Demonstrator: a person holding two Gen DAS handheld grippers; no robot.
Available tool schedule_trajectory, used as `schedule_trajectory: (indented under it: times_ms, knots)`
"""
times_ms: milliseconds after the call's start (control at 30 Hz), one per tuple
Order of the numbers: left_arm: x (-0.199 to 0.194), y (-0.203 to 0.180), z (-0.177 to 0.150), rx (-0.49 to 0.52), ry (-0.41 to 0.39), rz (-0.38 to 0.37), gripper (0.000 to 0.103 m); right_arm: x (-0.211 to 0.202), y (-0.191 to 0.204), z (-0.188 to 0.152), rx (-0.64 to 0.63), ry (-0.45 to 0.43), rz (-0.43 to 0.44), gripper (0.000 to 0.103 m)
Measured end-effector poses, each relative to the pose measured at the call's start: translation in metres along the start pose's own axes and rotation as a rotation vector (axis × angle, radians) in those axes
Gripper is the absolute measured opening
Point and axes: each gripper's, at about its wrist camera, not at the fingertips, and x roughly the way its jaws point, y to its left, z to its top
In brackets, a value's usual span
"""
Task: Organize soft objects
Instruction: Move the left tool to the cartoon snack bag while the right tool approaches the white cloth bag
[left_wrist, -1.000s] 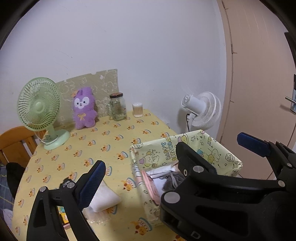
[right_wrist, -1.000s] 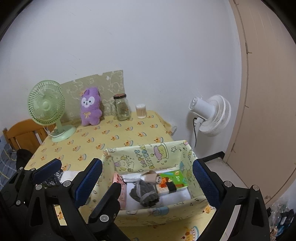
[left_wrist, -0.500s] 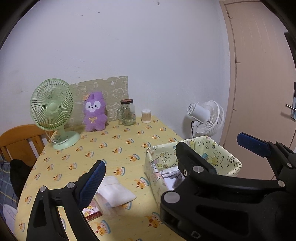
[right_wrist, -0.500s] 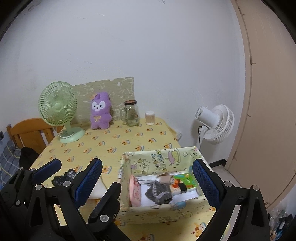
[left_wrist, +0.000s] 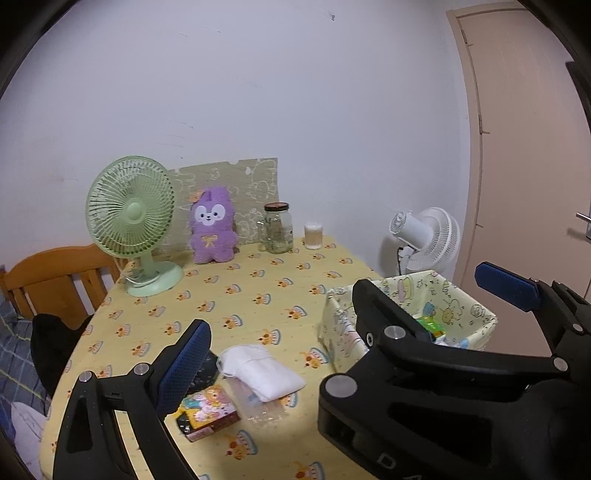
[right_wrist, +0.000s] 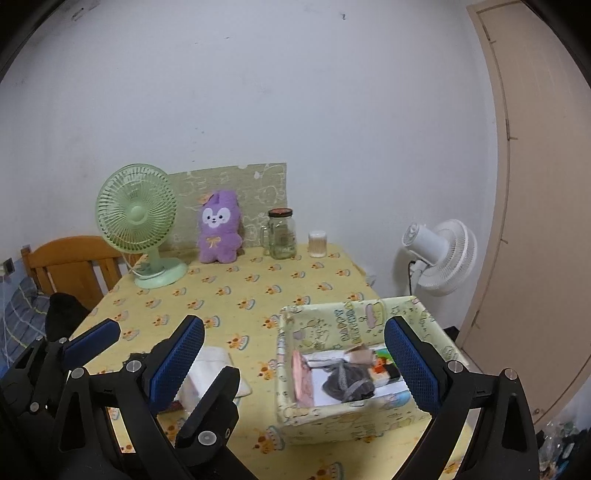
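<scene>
A yellow patterned fabric box stands at the table's near right and holds a grey cloth, a pink item and a green-orange packet. My right gripper hangs open and empty in front of the box. A folded white cloth lies left of the box, partly on a clear plastic packet. My left gripper is open and empty above the cloth and box. A purple plush sits upright at the table's back edge.
A green desk fan, a glass jar and a small white pot line the back. A colourful small box and a black object lie near the cloth. A wooden chair stands left; a white floor fan and door right.
Both grippers have drawn back from the table, so the box and the white cloth look smaller and farther away. Both stay open and empty.
</scene>
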Motion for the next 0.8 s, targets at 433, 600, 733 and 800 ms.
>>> schedule_trajectory:
  times_ms: [433, 600, 733, 800]
  knots:
    - [0.009, 0.027, -0.022, -0.015, 0.029, 0.049, 0.098, 0.018, 0.029, -0.019, -0.006, 0.025, 0.047, 0.1]
    - [0.013, 0.038, -0.034, -0.028, 0.043, 0.061, 0.097, 0.025, 0.038, -0.028, -0.019, 0.038, 0.067, 0.099]
    - [0.018, 0.045, -0.044, -0.035, 0.065, 0.074, 0.096, 0.034, 0.047, -0.037, -0.025, 0.058, 0.091, 0.099]
    - [0.02, 0.049, -0.05, -0.039, 0.079, 0.085, 0.096, 0.039, 0.052, -0.043, -0.028, 0.072, 0.109, 0.099]
